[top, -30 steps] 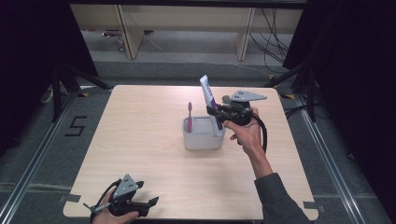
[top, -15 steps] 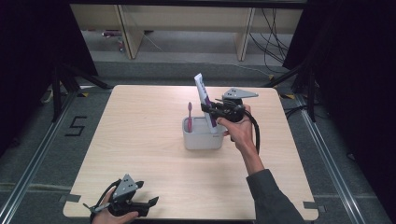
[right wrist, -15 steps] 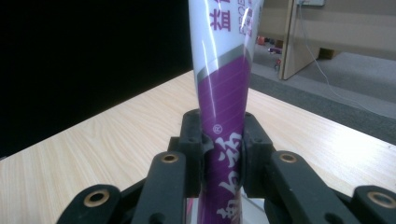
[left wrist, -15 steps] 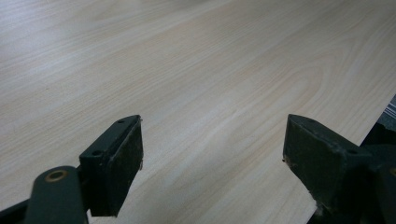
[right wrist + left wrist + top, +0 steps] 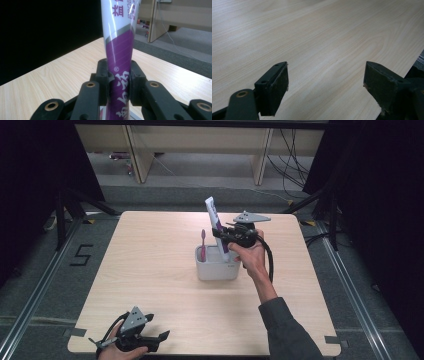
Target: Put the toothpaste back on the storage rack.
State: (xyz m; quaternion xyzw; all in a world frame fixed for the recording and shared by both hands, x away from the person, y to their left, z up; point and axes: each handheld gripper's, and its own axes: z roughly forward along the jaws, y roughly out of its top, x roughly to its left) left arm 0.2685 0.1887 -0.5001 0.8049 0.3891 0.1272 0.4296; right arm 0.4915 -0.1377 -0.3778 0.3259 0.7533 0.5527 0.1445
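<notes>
A purple and white toothpaste tube (image 5: pixel 215 222) stands nearly upright, pinched low down by my right gripper (image 5: pixel 223 239), which is shut on it above the right part of a white holder cup (image 5: pixel 217 269). In the right gripper view the tube (image 5: pixel 119 50) rises between the two black pads (image 5: pixel 103 80). A pink toothbrush (image 5: pixel 203 242) stands upright in the cup's left part. My left gripper (image 5: pixel 161 338) rests at the table's front left edge, held by a hand; its jaws stand wide apart over bare wood (image 5: pixel 327 75) with nothing between them.
The light wooden table (image 5: pixel 150 250) carries the cup near its middle. Wooden furniture legs (image 5: pixel 135 155) and cables (image 5: pixel 295 165) lie on the floor behind. A metal rail (image 5: pixel 350 285) runs along the right side, and a floor mark "5" (image 5: pixel 81 255) sits at the left.
My right gripper has carried the toothpaste tube a little to the left and slightly down, closer over the cup. The left gripper has stayed where it was.
</notes>
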